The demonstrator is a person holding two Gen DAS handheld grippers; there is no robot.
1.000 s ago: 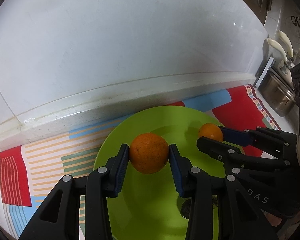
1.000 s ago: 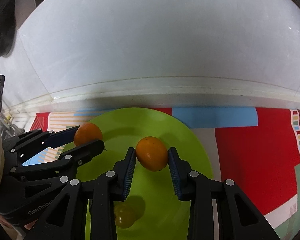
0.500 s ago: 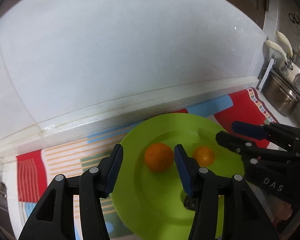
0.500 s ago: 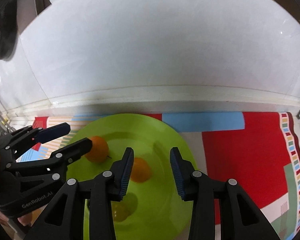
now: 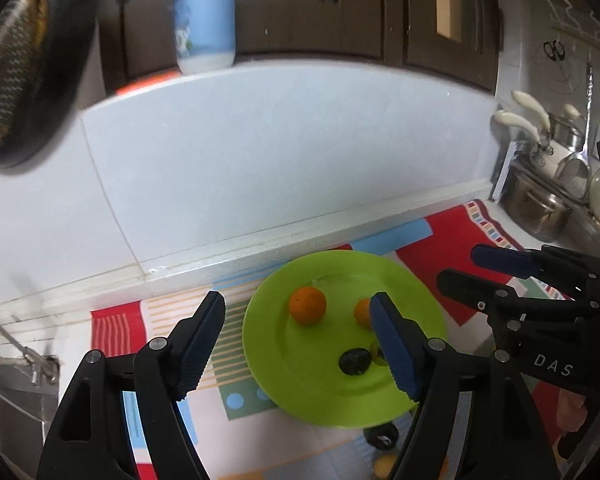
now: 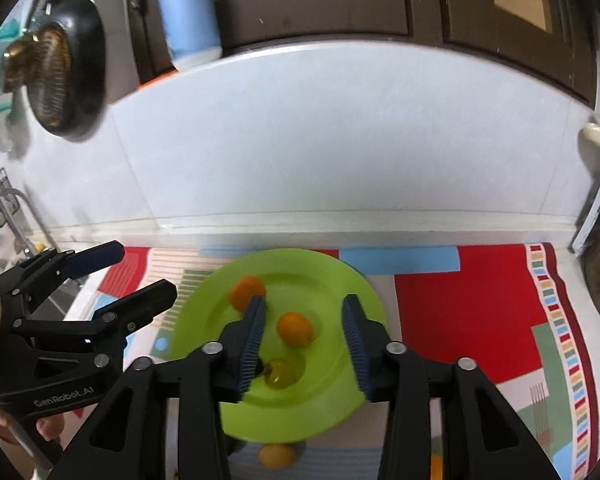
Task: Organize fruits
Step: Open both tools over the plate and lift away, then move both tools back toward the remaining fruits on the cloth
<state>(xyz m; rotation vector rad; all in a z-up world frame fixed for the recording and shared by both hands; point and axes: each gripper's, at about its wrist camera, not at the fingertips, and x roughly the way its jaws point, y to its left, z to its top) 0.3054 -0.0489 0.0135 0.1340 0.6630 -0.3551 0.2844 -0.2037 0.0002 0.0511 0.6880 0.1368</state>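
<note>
I see two oranges, the bigger orange (image 5: 307,305) and the smaller orange (image 6: 295,328), lying apart on the green plate (image 5: 320,396), with a dark fruit (image 5: 355,361) and what may be a yellowish one near them, though it's blurred. The plate sits on a striped mat (image 6: 468,300) by the white wall. My left gripper (image 5: 300,354) hangs above the plate, jaws opening, nothing between them. My right gripper (image 6: 303,346) is opening too, empty, above the smaller orange.
</note>
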